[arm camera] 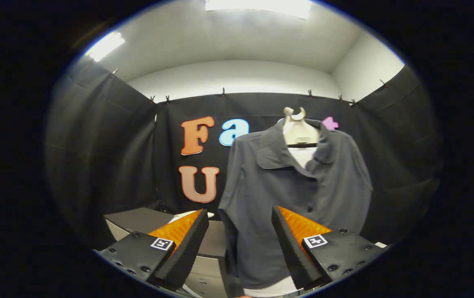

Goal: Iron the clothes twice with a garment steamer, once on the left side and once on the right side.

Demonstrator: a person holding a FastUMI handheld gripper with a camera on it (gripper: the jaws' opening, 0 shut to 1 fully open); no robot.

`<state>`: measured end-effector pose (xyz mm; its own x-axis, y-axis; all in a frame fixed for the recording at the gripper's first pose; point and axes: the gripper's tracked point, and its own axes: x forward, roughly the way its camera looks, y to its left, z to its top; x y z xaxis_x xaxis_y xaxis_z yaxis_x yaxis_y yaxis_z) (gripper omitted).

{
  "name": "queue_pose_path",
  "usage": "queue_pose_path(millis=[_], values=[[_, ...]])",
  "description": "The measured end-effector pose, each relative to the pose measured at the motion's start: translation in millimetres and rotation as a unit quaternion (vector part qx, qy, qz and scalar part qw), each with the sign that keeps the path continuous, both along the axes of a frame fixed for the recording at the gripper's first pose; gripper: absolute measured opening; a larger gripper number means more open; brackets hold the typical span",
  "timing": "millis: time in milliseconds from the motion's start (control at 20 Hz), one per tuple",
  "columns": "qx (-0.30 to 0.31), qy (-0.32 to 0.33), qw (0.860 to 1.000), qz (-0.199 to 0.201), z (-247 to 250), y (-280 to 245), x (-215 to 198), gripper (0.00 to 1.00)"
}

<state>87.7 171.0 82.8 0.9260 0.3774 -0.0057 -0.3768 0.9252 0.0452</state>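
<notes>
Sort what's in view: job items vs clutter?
Job:
- grey shirt on a hanger, beyond the tongs
- tongs, open, holding nothing

Clutter:
- grey cabinet low behind the left finger
- white object on it, too hidden to identify

The pictures do not settle where the steamer is.

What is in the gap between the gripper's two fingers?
In the gripper view, the open gripper holds nothing. Through the gap you see the grey jacket hanging beyond the fingers on its hanger.
</notes>
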Motion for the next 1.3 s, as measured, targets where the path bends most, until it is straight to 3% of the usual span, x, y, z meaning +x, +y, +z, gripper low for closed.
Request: queue_pose_path(millis=[250, 450, 650, 850, 950, 1300], values=[[0.002, 0.113, 0.991, 0.075, -15, 128, 72, 0.99], [-0.012, 0.230, 0.966, 0.115, -54, 215, 113, 0.97], [-0.066, 0.310, 0.944, 0.094, -112, 271, 161, 0.98], [-0.154, 0.337, 0.928, 0.040, -173, 286, 208, 0.99], [-0.185, 0.365, 0.912, 0.026, -207, 285, 220, 0.99], [-0.180, 0.435, 0.882, 0.014, -271, 292, 243, 0.98]])
